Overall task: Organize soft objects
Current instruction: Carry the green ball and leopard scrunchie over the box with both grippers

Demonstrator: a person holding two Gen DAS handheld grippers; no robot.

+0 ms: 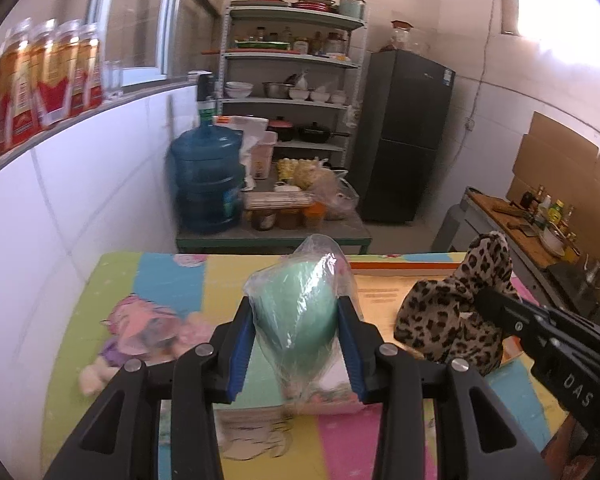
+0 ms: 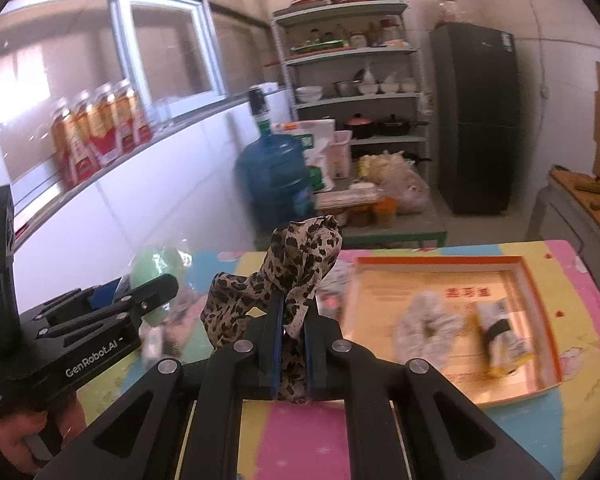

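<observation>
My left gripper (image 1: 296, 312) is shut on a green soft object in a clear plastic bag (image 1: 296, 312) and holds it above the colourful mat; it also shows in the right wrist view (image 2: 156, 276). My right gripper (image 2: 292, 320) is shut on a leopard-print cloth (image 2: 296, 268), lifted above the mat; the cloth shows in the left wrist view (image 1: 455, 312). An orange-rimmed shallow box (image 2: 539, 292) lies at the right and holds a white fluffy scrunchie (image 2: 427, 328) and a yellow-white wrapped item (image 2: 499, 336). A pink plush doll (image 1: 140, 332) lies on the mat at the left.
The colourful mat (image 2: 300, 440) covers the table. Beyond it stand a low table with a blue water jug (image 1: 208, 180) and bagged goods, a shelf rack (image 1: 296, 80), and a dark fridge (image 1: 403, 136). Bottles (image 1: 48, 76) line the window ledge on the left.
</observation>
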